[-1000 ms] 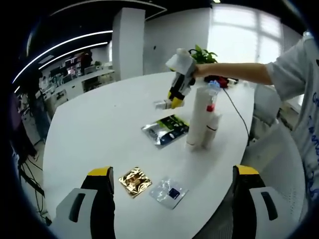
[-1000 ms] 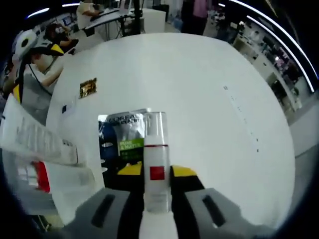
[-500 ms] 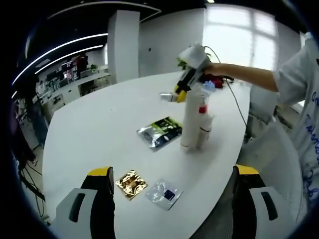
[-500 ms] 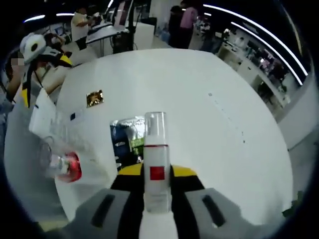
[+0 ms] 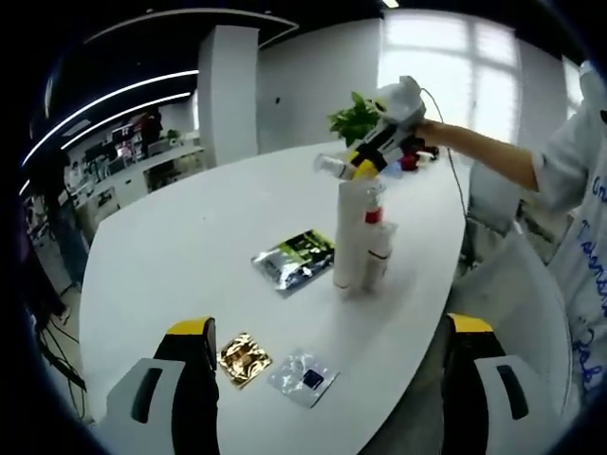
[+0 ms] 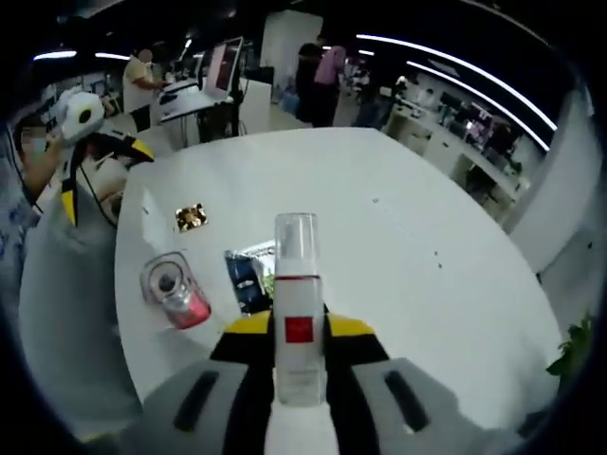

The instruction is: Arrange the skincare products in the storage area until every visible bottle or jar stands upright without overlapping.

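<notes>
The right gripper is clamping a white pump bottle, raised over the white table. Two upright bottles are standing at the table's 2 o'clock edge, beside a foil sachet. The left gripper is hanging wide and empty. Recommended: lower the bottle vertically, beside but clear of the pair, before releasing.

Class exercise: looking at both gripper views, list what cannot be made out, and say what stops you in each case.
- Held bottle, right gripper view: its base is hidden between the right gripper's jaws.
- Silver sachet, left gripper view: print too small to read.
- Tall white tube, left gripper view: label blurred; it partly hides the red-banded bottle behind.
</notes>
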Available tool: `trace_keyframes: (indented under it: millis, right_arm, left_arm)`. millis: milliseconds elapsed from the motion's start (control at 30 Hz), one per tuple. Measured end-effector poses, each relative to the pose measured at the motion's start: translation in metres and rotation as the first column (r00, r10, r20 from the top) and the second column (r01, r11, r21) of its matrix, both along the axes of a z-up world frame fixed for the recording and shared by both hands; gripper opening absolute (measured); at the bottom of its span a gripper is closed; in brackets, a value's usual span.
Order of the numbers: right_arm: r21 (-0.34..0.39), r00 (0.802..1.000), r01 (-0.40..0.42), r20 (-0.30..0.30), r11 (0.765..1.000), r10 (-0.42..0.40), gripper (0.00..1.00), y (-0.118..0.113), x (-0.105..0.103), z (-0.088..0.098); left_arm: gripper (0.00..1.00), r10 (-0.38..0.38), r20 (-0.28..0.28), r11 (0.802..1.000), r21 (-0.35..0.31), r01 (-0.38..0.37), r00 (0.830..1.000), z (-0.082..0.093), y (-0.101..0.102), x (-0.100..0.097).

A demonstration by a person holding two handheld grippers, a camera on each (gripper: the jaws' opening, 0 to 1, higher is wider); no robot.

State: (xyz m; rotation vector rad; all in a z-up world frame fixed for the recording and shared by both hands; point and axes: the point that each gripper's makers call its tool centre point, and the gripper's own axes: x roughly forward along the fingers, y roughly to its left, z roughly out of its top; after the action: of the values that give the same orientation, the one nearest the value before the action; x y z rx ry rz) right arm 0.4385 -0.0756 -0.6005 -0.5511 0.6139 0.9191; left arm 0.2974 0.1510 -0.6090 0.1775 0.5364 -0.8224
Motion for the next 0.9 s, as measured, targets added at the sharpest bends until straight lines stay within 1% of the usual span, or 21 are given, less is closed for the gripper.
trace_keyframes:
  millis: [200,367,433,533,733,767,900]
  right_arm:
    - [0.064,0.999,0.032,0.023,0.997,-0.034,0.18,-0.003,-0.014,0.01]
    - [0.092,0.998,0.042,0.037,0.995,-0.046,0.18,-0.004,-0.031,0.017]
    - [0.114,0.997,0.049,0.046,0.992,-0.054,0.18,-0.004,-0.036,0.022]
    - [0.156,0.996,0.055,0.058,0.986,-0.065,0.18,-0.003,-0.046,0.03]
    - [0.2,0.994,0.062,0.077,0.978,-0.079,0.18,-0.003,-0.065,0.039]
    - [0.21,0.992,0.065,0.089,0.975,-0.085,0.18,-0.002,-0.067,0.041]
    - [0.259,0.989,0.082,0.1,0.962,-0.111,0.18,0.0,-0.082,0.045]
  left_arm:
    - [0.97,-0.004,0.01,1.0,-0.013,0.004,1.0,0.003,-0.005,-0.003]
    - [0.97,-0.01,0.018,1.0,-0.021,0.01,1.0,0.006,-0.008,-0.006]
    - [0.97,-0.008,0.02,1.0,-0.022,0.008,1.0,0.006,-0.008,-0.006]
    - [0.97,-0.008,0.024,1.0,-0.028,0.008,1.0,0.008,-0.009,-0.007]
    - [0.97,-0.014,0.034,0.999,-0.035,0.016,0.999,0.011,-0.013,-0.01]
    - [0.97,-0.016,0.036,0.999,-0.037,0.017,0.999,0.012,-0.014,-0.01]
    - [0.96,-0.02,0.035,0.999,-0.04,0.021,0.999,0.012,-0.017,-0.01]
